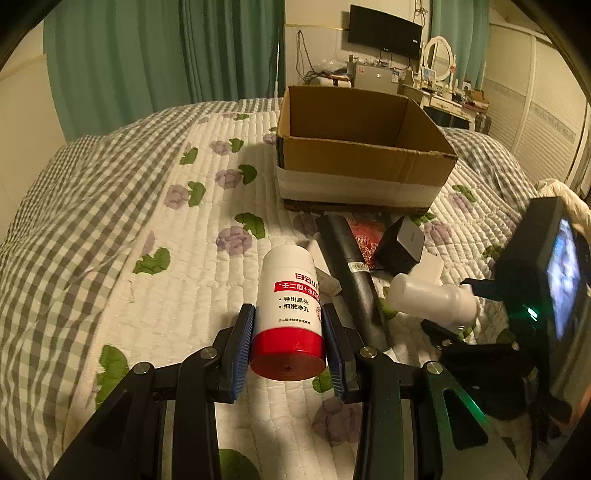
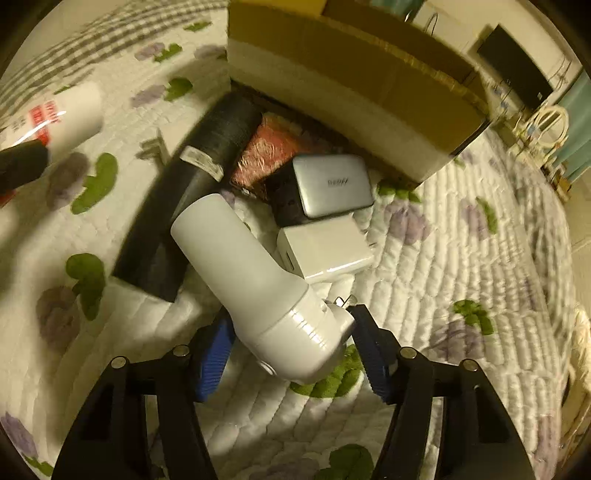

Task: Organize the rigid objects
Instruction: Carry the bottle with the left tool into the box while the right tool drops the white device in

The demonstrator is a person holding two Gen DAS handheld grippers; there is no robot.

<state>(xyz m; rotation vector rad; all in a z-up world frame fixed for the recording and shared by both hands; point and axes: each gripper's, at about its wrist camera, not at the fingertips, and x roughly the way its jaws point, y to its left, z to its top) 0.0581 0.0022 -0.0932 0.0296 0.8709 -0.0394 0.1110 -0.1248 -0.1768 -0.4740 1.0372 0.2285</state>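
Note:
My left gripper [image 1: 288, 343] is shut on a white bottle with a red cap [image 1: 290, 310], held above the quilted bed; it also shows at the left in the right wrist view [image 2: 62, 114]. My right gripper [image 2: 295, 350] is shut on a white plastic bottle [image 2: 258, 284], also visible in the left wrist view [image 1: 432, 299]. An open cardboard box [image 1: 362, 147] stands on the bed beyond both, its side showing in the right wrist view [image 2: 351, 85].
In front of the box lie a black tube [image 2: 184, 195], a red patterned packet [image 2: 273, 151], a black and silver charger [image 2: 325, 188] and a white adapter [image 2: 325, 247]. A dresser with mirror [image 1: 437, 62] and a wall screen [image 1: 384, 31] stand behind.

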